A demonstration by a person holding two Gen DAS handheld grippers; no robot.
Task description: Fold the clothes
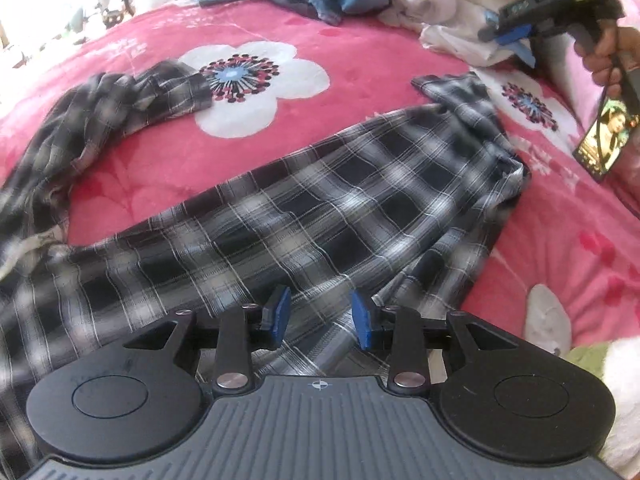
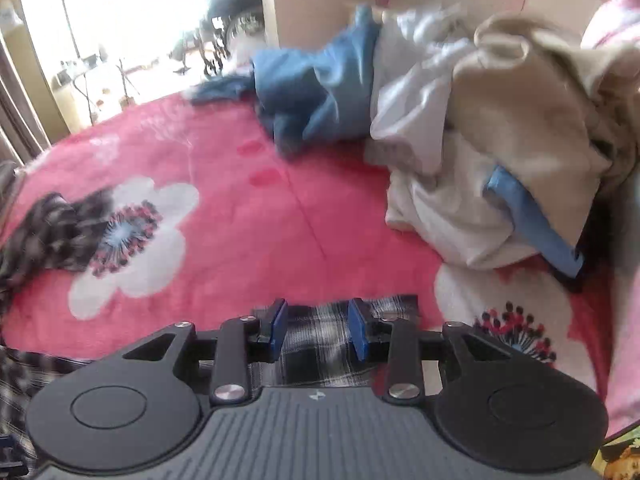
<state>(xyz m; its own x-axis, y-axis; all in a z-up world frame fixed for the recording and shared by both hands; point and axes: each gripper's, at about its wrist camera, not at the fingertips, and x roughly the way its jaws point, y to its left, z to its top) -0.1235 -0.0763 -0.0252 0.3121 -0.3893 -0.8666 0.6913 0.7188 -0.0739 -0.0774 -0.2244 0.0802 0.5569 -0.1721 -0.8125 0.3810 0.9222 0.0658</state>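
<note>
From the left wrist, the left gripper [image 1: 320, 316] hovers with its blue pads parted and nothing between them over the plaid shirt [image 1: 320, 208], which lies spread across the pink flowered blanket [image 1: 340, 32]; beyond the shirt's far corner a hand carries the right gripper [image 1: 516, 40]. From the right wrist, the right gripper [image 2: 318, 330] also stands partly open and empty above a corner of the shirt [image 2: 316, 336], with a heap of blue and white clothes [image 2: 440, 128] farther back.
</note>
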